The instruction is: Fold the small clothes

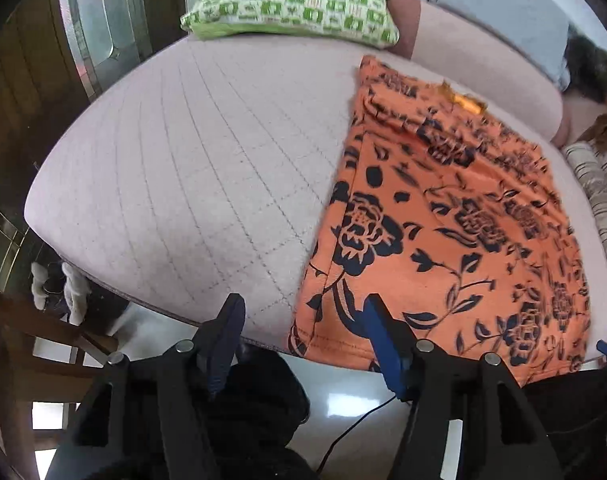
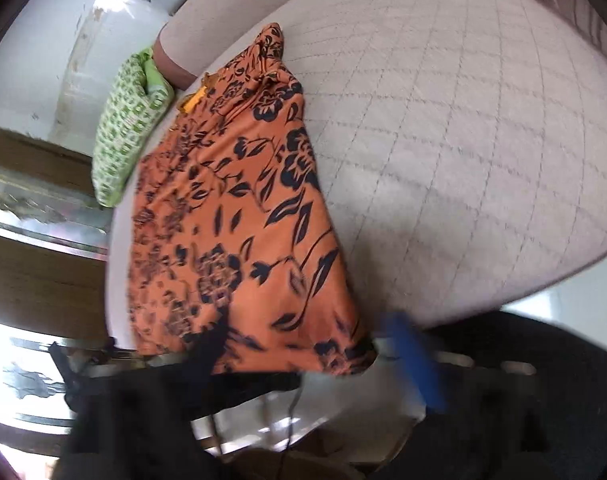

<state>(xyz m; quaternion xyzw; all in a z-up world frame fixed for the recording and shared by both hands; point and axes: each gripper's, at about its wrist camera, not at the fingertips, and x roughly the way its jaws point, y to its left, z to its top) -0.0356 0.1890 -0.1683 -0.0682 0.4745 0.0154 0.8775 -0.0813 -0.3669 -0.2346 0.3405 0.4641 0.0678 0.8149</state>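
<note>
The orange flowered garment [image 1: 455,216] lies flat along the mattress [image 1: 191,168] near its front edge, hem hanging over. Left gripper [image 1: 303,320] hovers wide open at that hem, probably lining up a grab. Right gripper [image 2: 303,344] is too blurry, can't tell.

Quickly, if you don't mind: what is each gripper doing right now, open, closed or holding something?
Left gripper: open, holding nothing, at the near hem of the orange floral garment.
Right gripper: open, blurred, empty over that garment's near edge.
</note>
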